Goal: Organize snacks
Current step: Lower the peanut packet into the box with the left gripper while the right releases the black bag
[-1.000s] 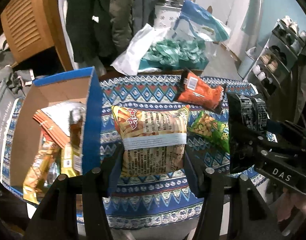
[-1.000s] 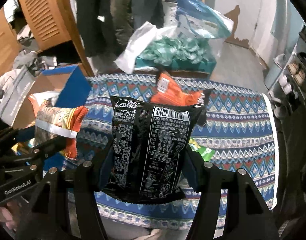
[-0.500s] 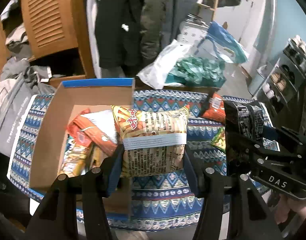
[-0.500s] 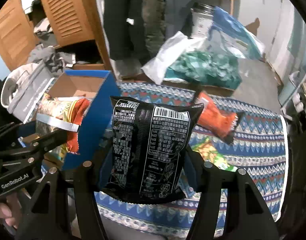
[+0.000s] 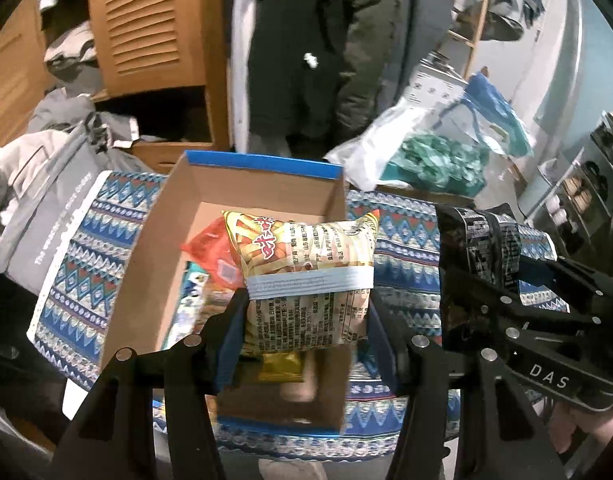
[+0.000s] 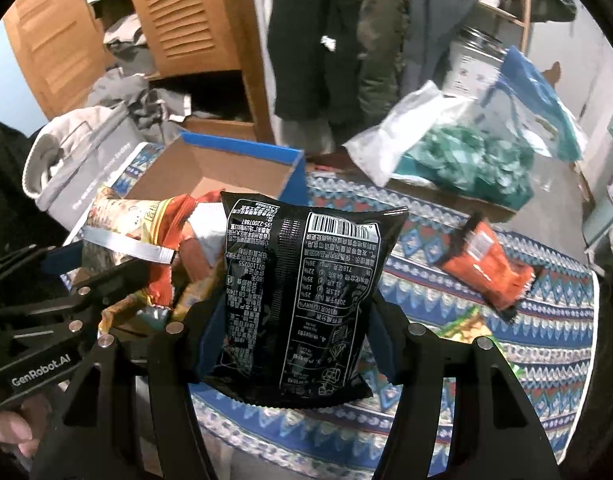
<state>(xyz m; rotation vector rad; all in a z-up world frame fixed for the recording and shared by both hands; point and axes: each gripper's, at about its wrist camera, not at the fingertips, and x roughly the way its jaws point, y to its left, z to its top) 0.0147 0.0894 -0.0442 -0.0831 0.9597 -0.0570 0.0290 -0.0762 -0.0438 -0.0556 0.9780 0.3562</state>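
Left gripper [image 5: 306, 320] fingers clenched on yellow snack bag [image 5: 306, 276], hanging over the cardboard box [image 5: 262, 168] for a drop-in. Right gripper [image 6: 292, 328] fingers grasping black snack bag [image 6: 302, 292] beside box, prob next. 2 packs, orange pack [image 6: 482, 268] incl., left on desk cloth [image 6: 546, 320].

Left gripper [image 5: 304, 320] and right gripper [image 6: 290, 320] side by side, angled down, each clamped.

Glossy black plastic snack bag [image 6: 306, 300]; glossy yellow printed plastic snack bag [image 5: 306, 276]; matt brown cardboard box with blue outside [image 5: 262, 168]; behind the box, slatted wooden door [image 5: 146, 20]; woven patterned blue cloth [image 6: 546, 320].
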